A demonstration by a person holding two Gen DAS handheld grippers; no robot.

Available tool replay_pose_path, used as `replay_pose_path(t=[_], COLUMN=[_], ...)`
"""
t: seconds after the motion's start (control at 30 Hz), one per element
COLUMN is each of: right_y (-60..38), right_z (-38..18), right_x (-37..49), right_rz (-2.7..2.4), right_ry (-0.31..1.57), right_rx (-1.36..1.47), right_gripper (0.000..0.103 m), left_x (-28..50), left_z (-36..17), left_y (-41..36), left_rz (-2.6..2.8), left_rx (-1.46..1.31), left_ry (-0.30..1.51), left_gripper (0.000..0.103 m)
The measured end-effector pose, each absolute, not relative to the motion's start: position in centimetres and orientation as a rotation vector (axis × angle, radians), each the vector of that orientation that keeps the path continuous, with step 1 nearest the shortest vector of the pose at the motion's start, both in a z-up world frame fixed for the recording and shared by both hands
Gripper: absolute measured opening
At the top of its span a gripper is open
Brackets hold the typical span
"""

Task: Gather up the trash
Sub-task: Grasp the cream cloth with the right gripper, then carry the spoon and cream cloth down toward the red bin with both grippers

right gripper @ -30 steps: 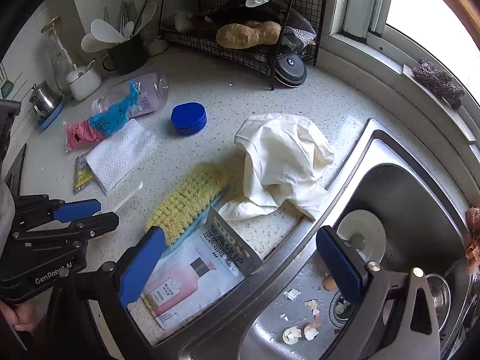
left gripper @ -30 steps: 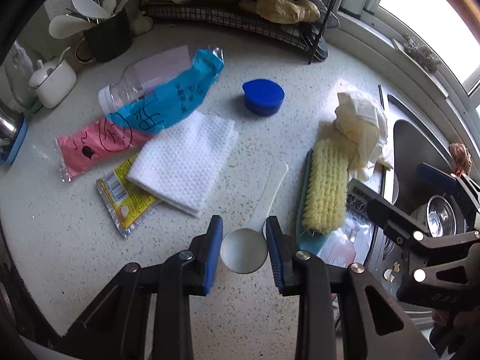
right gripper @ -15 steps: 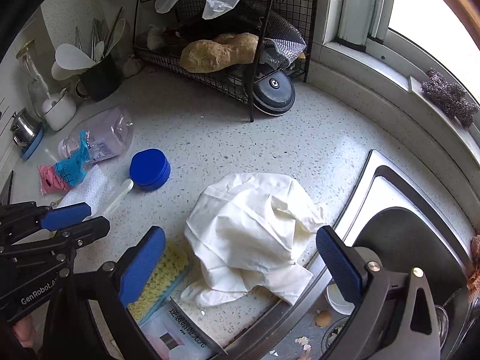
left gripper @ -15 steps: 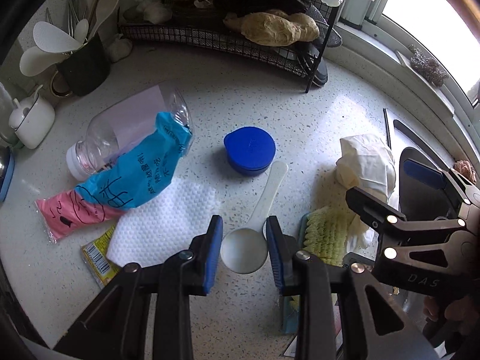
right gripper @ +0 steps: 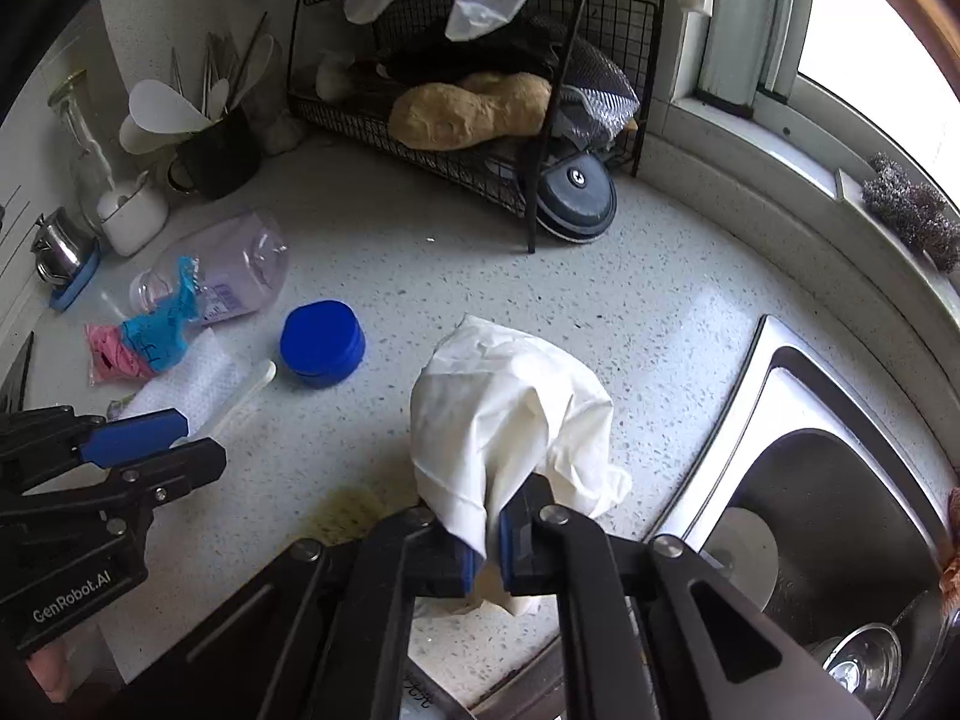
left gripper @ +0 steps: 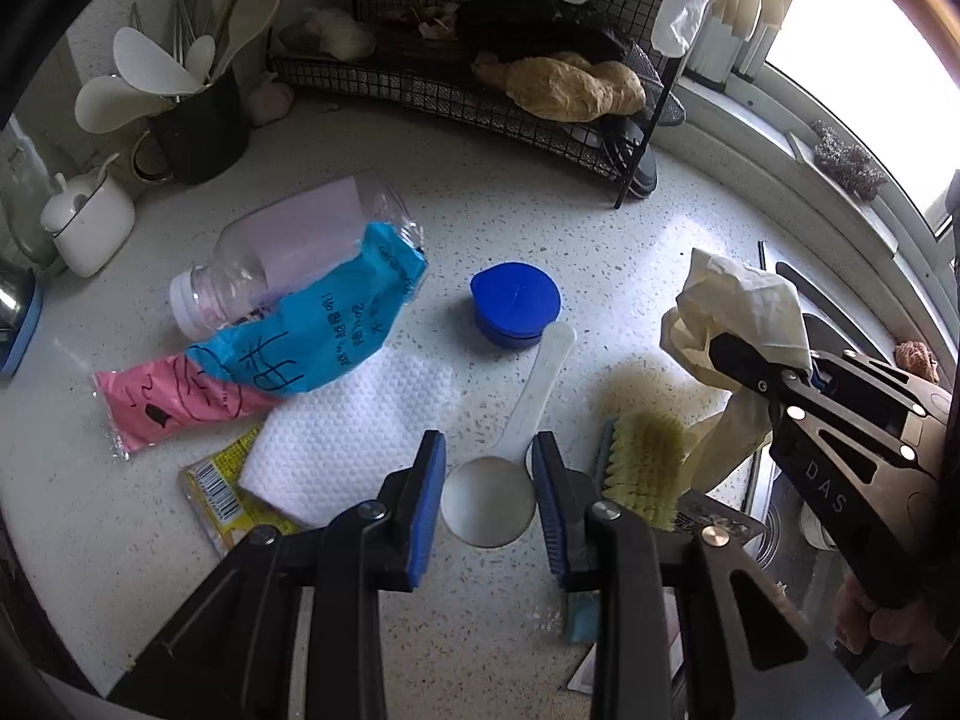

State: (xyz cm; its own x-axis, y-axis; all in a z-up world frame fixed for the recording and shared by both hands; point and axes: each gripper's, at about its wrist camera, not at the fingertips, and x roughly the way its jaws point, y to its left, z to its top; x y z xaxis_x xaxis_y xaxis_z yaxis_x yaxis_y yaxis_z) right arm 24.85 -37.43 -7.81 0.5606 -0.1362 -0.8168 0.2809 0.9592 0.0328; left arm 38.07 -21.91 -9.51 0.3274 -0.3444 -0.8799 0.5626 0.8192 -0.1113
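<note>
While a white scoop point(left gripper: 489, 501) is held between the left gripper point(left gripper: 487, 501) pads, a crumpled cream cloth point(right gripper: 504, 420) is clamped in the right gripper point(right gripper: 487, 552) above the countertop point(right gripper: 660, 312), near the sink point(right gripper: 840, 480).

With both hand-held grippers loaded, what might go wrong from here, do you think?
The right hand-held gripper pinches only a fold of the crumpled white cloth; it may slip, or its trailing part may drag the scrub brush.

The white scoop in the left hand-held gripper looks reusable, not trash.
</note>
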Motion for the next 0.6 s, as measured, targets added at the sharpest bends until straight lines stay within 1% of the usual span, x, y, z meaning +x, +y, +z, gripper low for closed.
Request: replay_pose_path(t=[0.3, 0.43, 0.6], right_y=[-30.6, -26.7, -22.2], right_z=[-1.6, -0.5, -0.9], right_x=[21.8, 19.7, 17.0], right_rz=[-0.168, -0.098, -0.018], right_ry=[0.802, 0.788, 0.789], right_rx=[0.080, 0.073, 0.043], right_gripper=[0.004, 0.004, 0.004], left_x=[33.3, 30.2, 25.2], left_z=[-4.4, -3.6, -3.6], left_y=[-13.9, -9.7, -4.1], left_rz=[-0.520, -0.465, -0.389], left_rx=[0.134, 0.096, 0.069], left_ry=[0.995, 0.986, 0.995], left_gripper=[0.027, 0.027, 0.027])
